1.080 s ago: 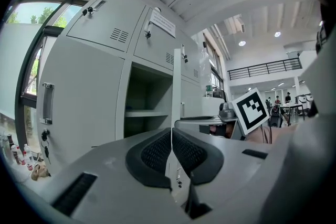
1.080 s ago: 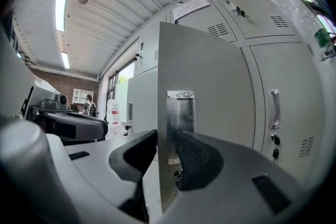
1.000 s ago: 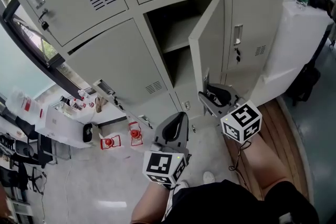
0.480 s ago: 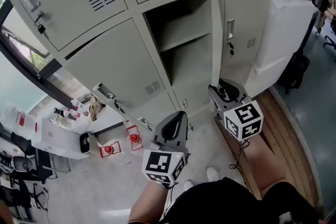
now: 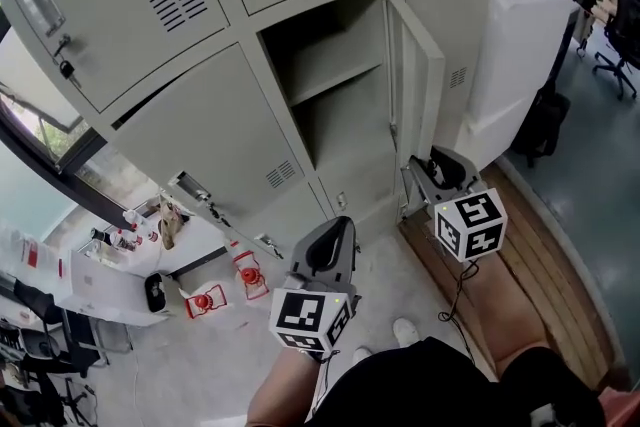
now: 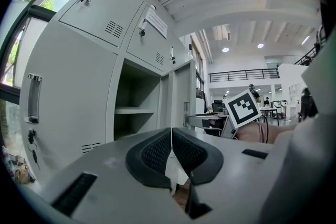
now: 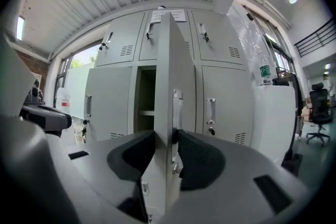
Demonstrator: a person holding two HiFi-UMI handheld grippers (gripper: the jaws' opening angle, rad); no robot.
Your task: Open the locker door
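left gripper: jaws together, empty | right gripper: jaws just closing further, apparently clamped on edge of locker door | door swung wide

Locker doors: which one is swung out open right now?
The pale grey metal locker door in the middle column, beneath the top row: it alone stands swung out, baring the shelf behind it.

The locker door between right gripper jaws

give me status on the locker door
Right gripper just closing on locker door edge. Left gripper shut, empty. Door open wide. Nothing in the way.
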